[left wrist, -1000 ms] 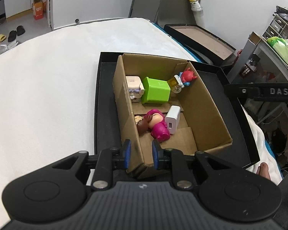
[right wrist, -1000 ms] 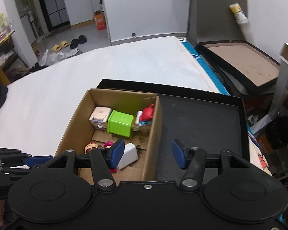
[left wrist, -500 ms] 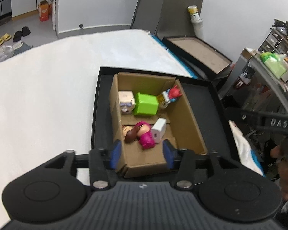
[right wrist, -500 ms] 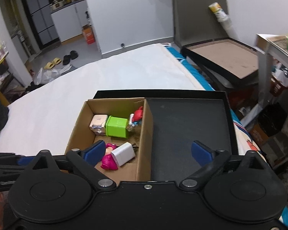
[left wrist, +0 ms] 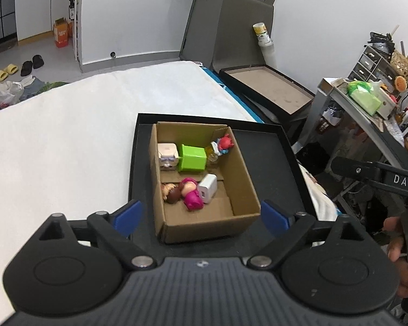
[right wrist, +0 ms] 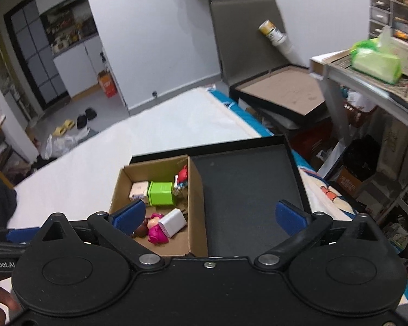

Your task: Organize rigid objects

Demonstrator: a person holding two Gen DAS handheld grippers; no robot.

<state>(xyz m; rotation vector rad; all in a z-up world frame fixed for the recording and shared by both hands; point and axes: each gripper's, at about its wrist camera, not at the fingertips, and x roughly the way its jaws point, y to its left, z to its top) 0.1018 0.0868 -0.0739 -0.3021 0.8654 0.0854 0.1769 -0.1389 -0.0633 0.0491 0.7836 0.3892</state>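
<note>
A cardboard box [left wrist: 247, 190] stands in the left part of a black tray [left wrist: 272, 157] on the bed. Inside lie a green cube [left wrist: 191, 157], a cream cube toy [left wrist: 167, 153], a red figure [left wrist: 225, 142], a pink figure [left wrist: 190, 193] and a white charger [left wrist: 208, 191]. My left gripper [left wrist: 201, 217] hovers above the box's near wall; its jaws are opening and hold nothing. In the right wrist view, my right gripper [right wrist: 209, 216] hangs above the box [right wrist: 195, 203] and tray [right wrist: 244, 190]. Its jaws are also opening, with nothing between the pads.
The white mattress [left wrist: 54, 149] spreads to the left. A second black tray with a brown bottom [left wrist: 269, 89] leans beyond the bed. A cluttered metal shelf [left wrist: 367, 100] stands on the right. A person's hand [left wrist: 397, 244] holds the right gripper's handle.
My left gripper let go of the box's near wall, opened wide and rose back. My right gripper opened wider and drew up and away from the box's right wall.
</note>
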